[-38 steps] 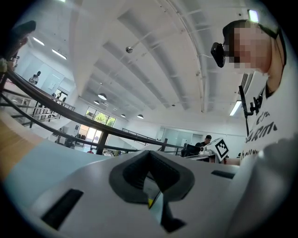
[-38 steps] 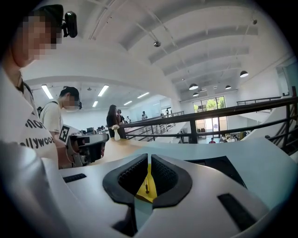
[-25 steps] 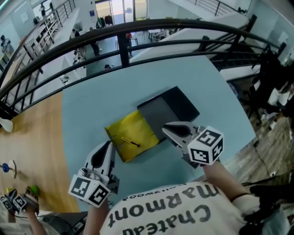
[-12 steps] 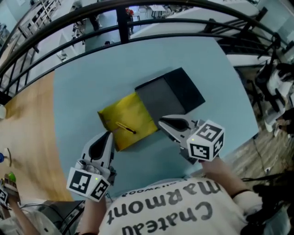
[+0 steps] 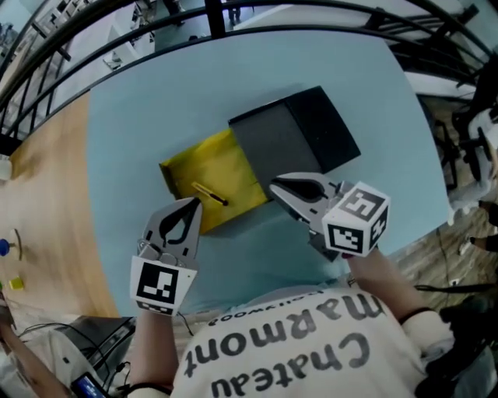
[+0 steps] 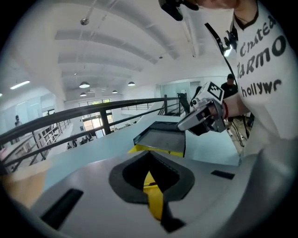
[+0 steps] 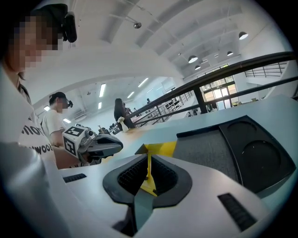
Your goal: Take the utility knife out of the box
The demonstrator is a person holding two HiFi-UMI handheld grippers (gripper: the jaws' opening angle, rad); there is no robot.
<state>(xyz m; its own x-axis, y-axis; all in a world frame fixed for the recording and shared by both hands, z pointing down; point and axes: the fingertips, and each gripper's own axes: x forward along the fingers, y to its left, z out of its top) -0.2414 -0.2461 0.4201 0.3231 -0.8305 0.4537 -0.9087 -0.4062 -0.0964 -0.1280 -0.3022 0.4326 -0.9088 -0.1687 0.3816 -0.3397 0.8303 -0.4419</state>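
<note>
An open box lies on the light blue table (image 5: 156,101). Its yellow half (image 5: 237,175) holds the utility knife (image 5: 208,193), a thin yellow and black bar. The dark grey half (image 5: 299,140) adjoins it at the right. My left gripper (image 5: 189,207) is shut and empty, its tip just at the yellow half's near edge, close to the knife. My right gripper (image 5: 277,186) is shut and empty too, its tip at the near edge where the two halves meet. In the left gripper view the box (image 6: 160,139) and right gripper (image 6: 188,123) lie ahead.
A wooden surface (image 5: 47,202) borders the table on the left, with small items (image 5: 6,249) on it. A black railing (image 5: 218,15) runs behind the table. The table's right edge drops off near the dark half. Other people stand far off in the right gripper view.
Both grippers have come down toward the box. The left one rolled, so its marker cube now faces up, and its tip moved closer to the knife. The right one edged slightly forward.
</note>
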